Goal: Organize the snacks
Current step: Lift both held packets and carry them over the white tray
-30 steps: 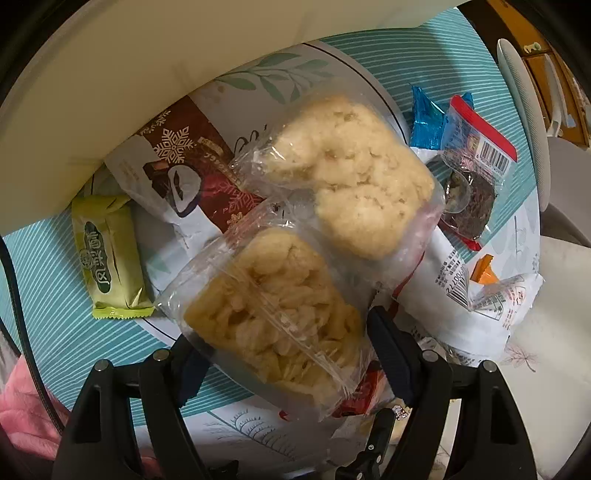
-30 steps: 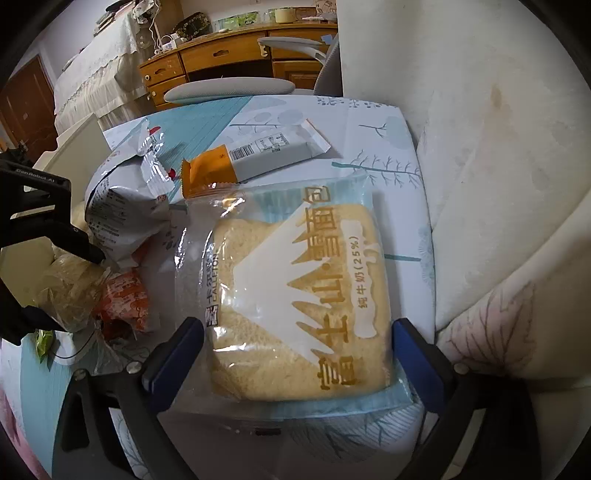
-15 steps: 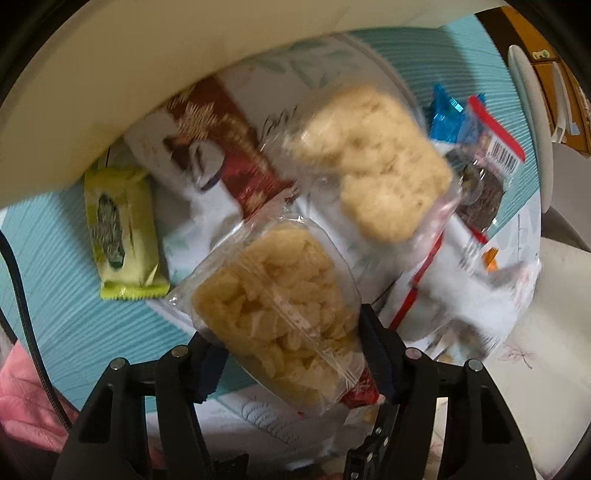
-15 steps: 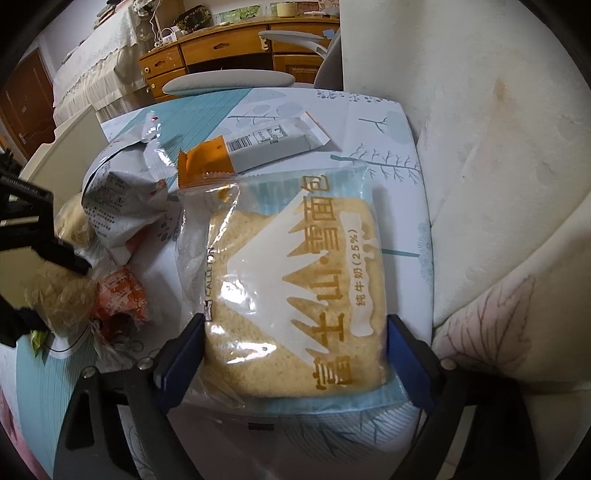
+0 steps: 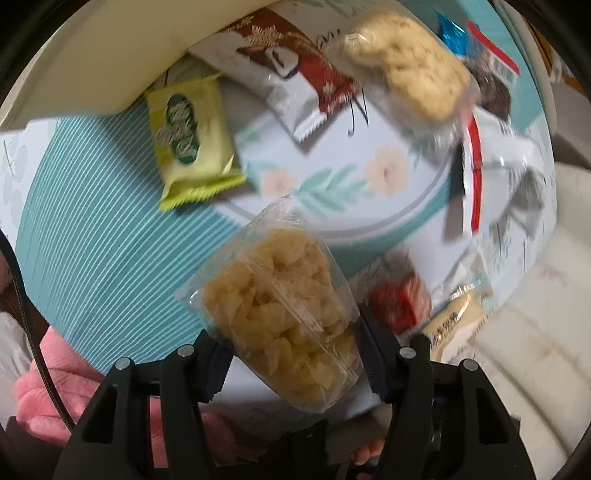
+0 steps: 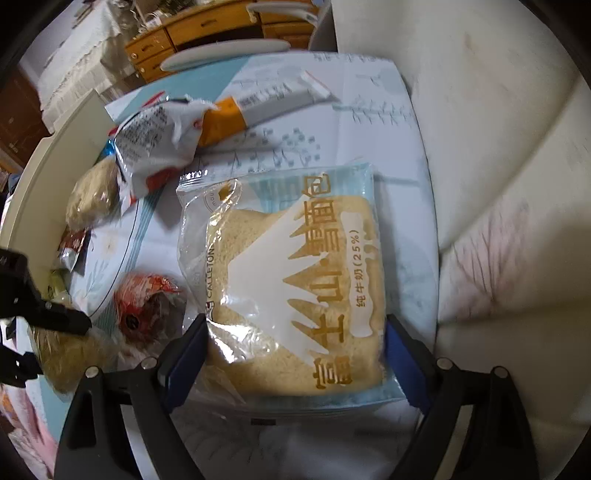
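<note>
My left gripper is shut on a clear bag of yellow puffed snack and holds it above the tablecloth. My right gripper is shut on a bread pack with a white mountain print, lifted off the table. On the table lie a green packet, a brown-and-white bar, a second clear bag of pale snack, a red packet and an orange-and-white bar.
A crumpled white bag lies mid-table. A cream chair back stands at the far-left edge. A white cushion runs along the right. A blue wrapper and a red-topped bag lie at the far side.
My left gripper lifted the puffed snack bag off the pile and drew it back and up. My right gripper raised the bread pack off the table.
</note>
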